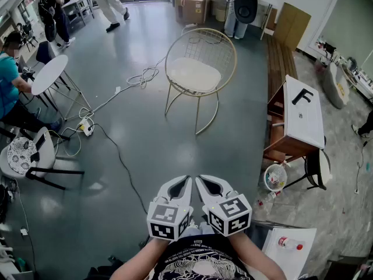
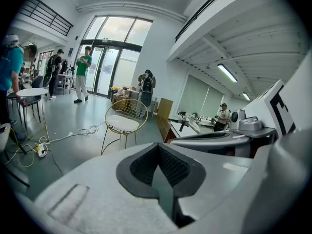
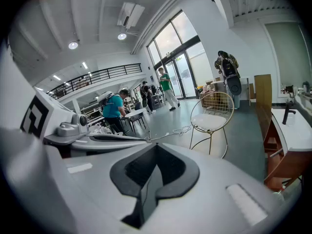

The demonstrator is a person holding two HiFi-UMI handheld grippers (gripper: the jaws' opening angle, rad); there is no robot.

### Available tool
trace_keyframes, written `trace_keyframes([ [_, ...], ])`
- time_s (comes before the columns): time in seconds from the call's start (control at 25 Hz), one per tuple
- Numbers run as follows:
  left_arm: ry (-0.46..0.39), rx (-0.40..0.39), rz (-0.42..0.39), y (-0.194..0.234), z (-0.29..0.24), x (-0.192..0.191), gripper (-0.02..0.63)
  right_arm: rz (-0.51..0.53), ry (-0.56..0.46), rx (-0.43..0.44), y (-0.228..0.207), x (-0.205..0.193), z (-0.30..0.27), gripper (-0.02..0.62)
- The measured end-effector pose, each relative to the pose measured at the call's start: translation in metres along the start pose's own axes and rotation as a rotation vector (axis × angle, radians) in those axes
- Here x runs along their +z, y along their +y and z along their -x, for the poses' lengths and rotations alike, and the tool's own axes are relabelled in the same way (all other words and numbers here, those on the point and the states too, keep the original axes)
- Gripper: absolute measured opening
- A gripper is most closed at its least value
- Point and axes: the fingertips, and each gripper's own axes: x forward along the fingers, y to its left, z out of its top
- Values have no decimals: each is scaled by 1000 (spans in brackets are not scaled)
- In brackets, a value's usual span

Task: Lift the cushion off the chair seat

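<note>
Cushion: a pale pad (image 1: 194,73) lies flat on the seat, untouched. It is well ahead of both grippers, straight beyond their tips.
Chair: the gold wire frame (image 1: 201,31) stands on the floor (image 1: 145,150), well apart from us, with open floor between it and the grippers.
Left gripper: it (image 1: 182,184) is clenched on nothing, jaws together, tipped a little downward, just beside the other one.
Right gripper: it (image 1: 205,184) is likewise closed and empty, at the same tilt.
Step in hand: we judge this is the start, with the approach to come and no lift begun.
Next move: we need to close the gap, part the jaws of both grippers, bring them to the cushion's edges, pinch and raise.
Cable: it (image 1: 125,83) runs ahead and left of the left gripper. We judge it lies off our straight path.
</note>
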Motion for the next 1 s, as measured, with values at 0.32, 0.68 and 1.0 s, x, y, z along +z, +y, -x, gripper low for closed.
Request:
trace_keyframes([
  [0.32,-7,-14,-1,8,3,1,-9,21,-10,-10,8,5,-8,-2],
  [0.68,-15,2,-18,16,-6,13,-9,41,-12,13,2,18,-17,-2],
  [1.0,0,34,-10,24,-51,30,-9,24,-3,74,-38,30,-43,-2],
])
